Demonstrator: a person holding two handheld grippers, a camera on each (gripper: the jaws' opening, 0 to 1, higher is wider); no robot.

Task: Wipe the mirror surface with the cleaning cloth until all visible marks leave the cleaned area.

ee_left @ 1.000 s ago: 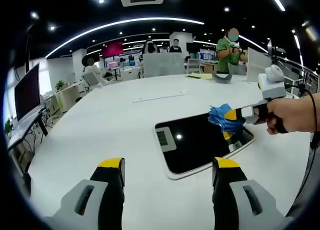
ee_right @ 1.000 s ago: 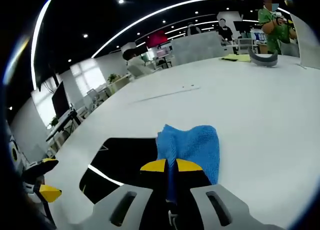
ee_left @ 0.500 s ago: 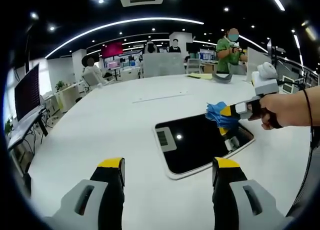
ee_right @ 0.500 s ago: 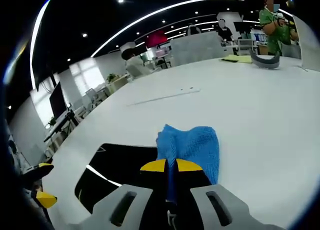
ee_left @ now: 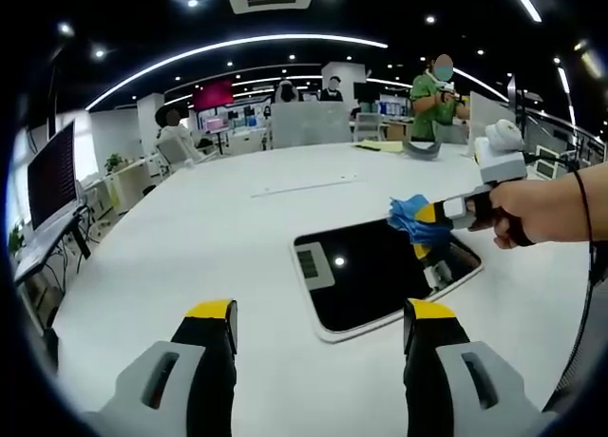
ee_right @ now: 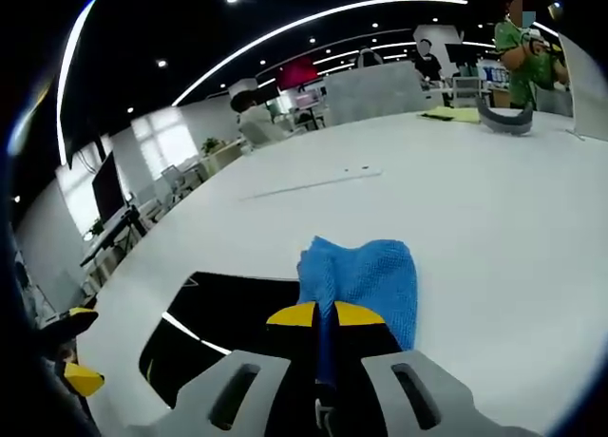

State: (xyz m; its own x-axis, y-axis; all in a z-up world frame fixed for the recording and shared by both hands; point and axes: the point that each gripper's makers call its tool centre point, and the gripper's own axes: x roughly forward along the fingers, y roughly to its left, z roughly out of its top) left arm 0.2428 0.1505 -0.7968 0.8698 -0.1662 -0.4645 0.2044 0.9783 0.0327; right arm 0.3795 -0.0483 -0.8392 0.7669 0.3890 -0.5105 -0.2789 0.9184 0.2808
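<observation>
While left fingers (ee_left: pixel 320 337) gape, right fingers (ee_right: pixel 325 314) pinch the blue cloth (ee_right: pixel 366 280) over the mirror (ee_left: pixel 380 271)

Glossy black mirror (ee_left: pixel 385 269), smooth, reflecting ceiling lights; pale matt frame. Blue cleaning cloth (ee_right: pixel 366 280), woven, rough waffle-like texture, soft folds. White counter (ee_left: pixel 209 237), smooth, matt with faint sheen. Left tool (ee_left: pixel 318 337): matt black plastic-looking jaws, yellow tips, grey smooth shells. Right tool (ee_right: pixel 323 315): same yellow tips, grey plastic-looking body, clamped onto cloth.
</observation>
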